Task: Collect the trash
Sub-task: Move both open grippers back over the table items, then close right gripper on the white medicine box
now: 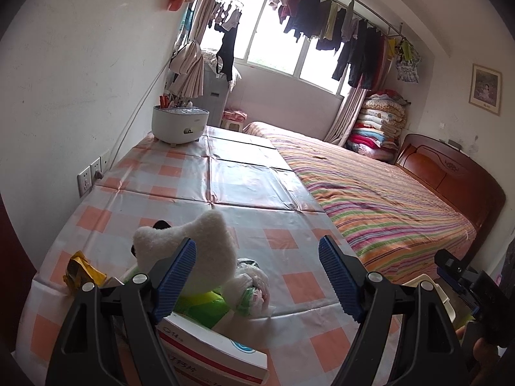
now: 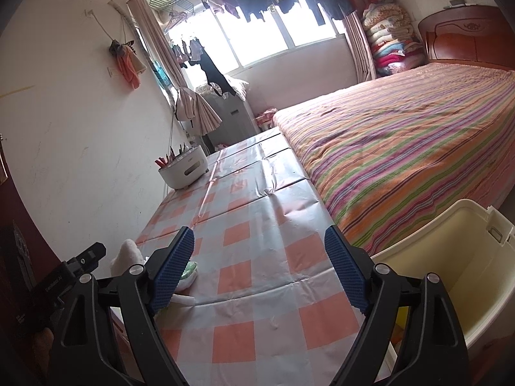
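Note:
My left gripper is open and empty above the near end of a table with an orange-checked cloth. Below it lie a white plush toy, a crumpled clear plastic bag, a green wrapper, a white and red medicine box and a yellow crumpled wrapper at the left. My right gripper is open and empty over the table's near right part. A cream plastic bin stands to its right, beside the table. The plush toy shows at its left.
A white holder with red utensils stands at the table's far left by the wall. A bed with a striped cover runs along the table's right side. Wall sockets sit at the left wall. Laundry hangs at the window.

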Demonstrator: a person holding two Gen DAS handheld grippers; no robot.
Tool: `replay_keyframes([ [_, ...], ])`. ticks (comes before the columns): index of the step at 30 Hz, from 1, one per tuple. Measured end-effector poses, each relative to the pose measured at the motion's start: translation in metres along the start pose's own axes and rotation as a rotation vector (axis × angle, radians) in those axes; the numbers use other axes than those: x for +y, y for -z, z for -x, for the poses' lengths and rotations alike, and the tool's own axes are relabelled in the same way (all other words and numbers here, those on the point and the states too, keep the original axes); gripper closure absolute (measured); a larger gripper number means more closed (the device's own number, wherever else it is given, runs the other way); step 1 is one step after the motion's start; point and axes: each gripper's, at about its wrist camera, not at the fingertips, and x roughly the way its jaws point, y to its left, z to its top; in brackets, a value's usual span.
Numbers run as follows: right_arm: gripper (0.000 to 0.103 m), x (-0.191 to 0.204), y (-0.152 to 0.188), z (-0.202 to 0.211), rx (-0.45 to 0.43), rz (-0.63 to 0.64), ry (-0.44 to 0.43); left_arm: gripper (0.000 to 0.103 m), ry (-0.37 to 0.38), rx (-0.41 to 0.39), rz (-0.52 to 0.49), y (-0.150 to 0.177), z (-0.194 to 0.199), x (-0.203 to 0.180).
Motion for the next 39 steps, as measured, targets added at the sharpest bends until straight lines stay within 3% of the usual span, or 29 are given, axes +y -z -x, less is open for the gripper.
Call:
replay_keyframes([
  [11, 0.021, 0.044, 0.017, -0.022, 0.086, 0.14, -0.132, 0.027, -0.092, -0.023, 0.182, -0.016, 0.028, 0.083],
  [17, 0.021, 0.095, 0.034, -0.036, 0.18, 0.264, -0.331, 0.027, -0.145, 0.02, 0.212, -0.01, 0.03, 0.116],
  [22, 0.021, 0.156, 0.056, -0.046, 0.288, 0.451, -0.544, 0.027, -0.157, 0.036, 0.222, -0.007, 0.035, 0.13],
  [25, 0.021, 0.188, 0.071, -0.052, 0.324, 0.583, -0.605, 0.027, -0.167, 0.041, 0.221, -0.006, 0.036, 0.137],
  [31, 0.021, 0.222, 0.092, -0.084, 0.426, 0.741, -0.607, 0.027, -0.196, 0.056, 0.218, -0.003, 0.041, 0.147],
  [38, 0.021, 0.228, 0.103, -0.112, 0.501, 0.782, -0.56, 0.027, -0.224, 0.091, 0.227, 0.001, 0.038, 0.16],
  [39, 0.031, 0.228, 0.105, -0.116, 0.518, 0.779, -0.557, 0.027, -0.227, 0.098, 0.229, 0.002, 0.037, 0.161],
])
